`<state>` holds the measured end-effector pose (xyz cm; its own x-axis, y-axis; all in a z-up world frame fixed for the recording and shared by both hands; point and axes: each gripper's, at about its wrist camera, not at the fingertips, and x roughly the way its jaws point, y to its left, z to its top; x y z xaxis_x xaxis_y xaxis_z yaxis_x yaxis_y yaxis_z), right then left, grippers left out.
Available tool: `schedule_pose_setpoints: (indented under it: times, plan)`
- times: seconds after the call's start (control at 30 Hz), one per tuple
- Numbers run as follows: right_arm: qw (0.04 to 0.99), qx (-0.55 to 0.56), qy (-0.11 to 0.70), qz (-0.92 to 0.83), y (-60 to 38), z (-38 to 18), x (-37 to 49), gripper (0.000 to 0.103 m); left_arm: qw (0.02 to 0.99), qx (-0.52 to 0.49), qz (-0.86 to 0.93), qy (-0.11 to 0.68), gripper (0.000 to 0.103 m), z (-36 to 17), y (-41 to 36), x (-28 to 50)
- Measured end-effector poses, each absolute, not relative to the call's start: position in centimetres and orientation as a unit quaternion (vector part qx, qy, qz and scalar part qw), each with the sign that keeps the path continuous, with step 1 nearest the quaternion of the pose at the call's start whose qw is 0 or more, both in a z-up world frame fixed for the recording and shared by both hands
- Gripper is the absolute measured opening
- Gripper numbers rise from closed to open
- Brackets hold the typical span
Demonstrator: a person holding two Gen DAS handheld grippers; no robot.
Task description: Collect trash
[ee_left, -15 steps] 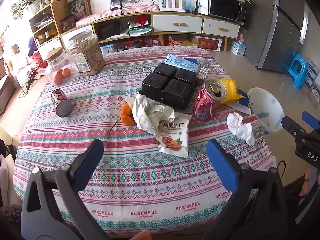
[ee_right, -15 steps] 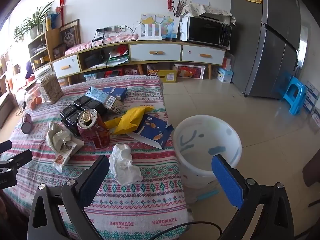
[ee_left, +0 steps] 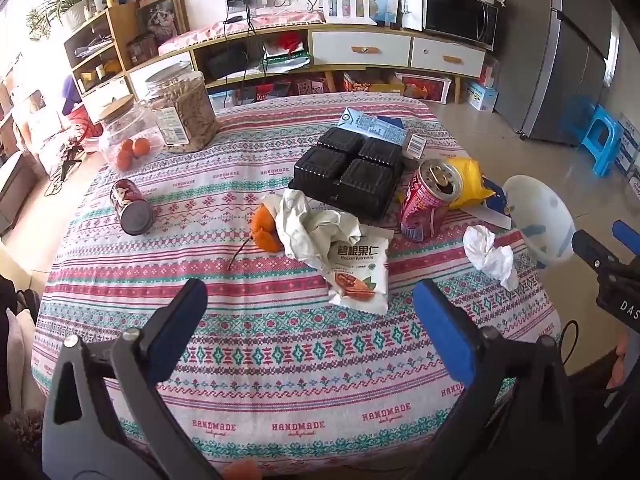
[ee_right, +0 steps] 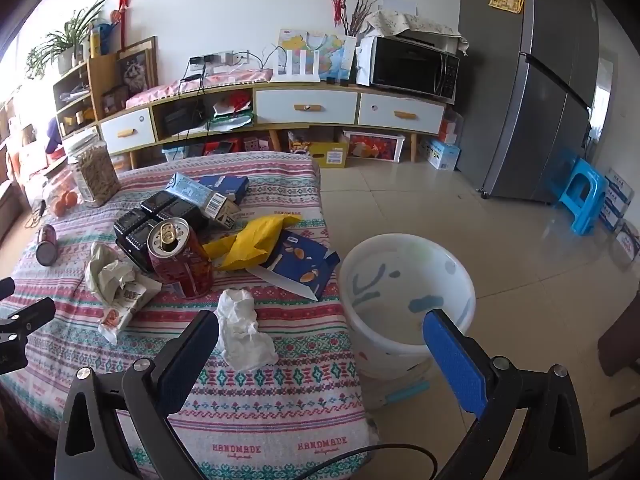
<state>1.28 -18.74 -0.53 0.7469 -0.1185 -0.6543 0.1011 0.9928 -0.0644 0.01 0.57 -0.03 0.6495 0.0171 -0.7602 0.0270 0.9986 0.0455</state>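
Trash lies on the patterned tablecloth (ee_left: 248, 344): a crumpled white tissue (ee_left: 490, 254) (ee_right: 242, 330), an open red can (ee_left: 428, 200) (ee_right: 180, 258), a pecan snack bag (ee_left: 356, 270) (ee_right: 120, 300), orange peel (ee_left: 266, 226), a yellow wrapper (ee_right: 256, 240), a blue cookie box (ee_right: 306, 266), a black plastic tray (ee_left: 348, 176) and a blue-white carton (ee_right: 200, 196). A white bin (ee_right: 408, 300) (ee_left: 536, 216) stands on the floor beside the table. My left gripper (ee_left: 308, 304) is open and empty, short of the snack bag. My right gripper (ee_right: 320, 340) is open and empty, between tissue and bin.
A second red can (ee_left: 130, 208) lies on its side at the left. Two clear jars (ee_left: 180, 112) stand at the far left corner. A blue stool (ee_right: 582, 196) and grey fridge (ee_right: 540, 100) are at the right. A long cabinet (ee_right: 280, 112) lines the back wall.
Both grippers have barely shifted; the views are nearly the same. Nothing on the table has moved.
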Motion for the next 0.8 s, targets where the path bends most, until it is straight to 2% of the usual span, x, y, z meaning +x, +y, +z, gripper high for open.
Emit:
schedule_pose_setpoints:
  times: [0.8]
  plan:
    - [0.934, -0.013, 0.351, -0.061, -18.61, -0.37, 1.38, 0.103, 0.914, 0.002, -0.007, 0.406, 0.102, 0.31, 1.12, 0.07]
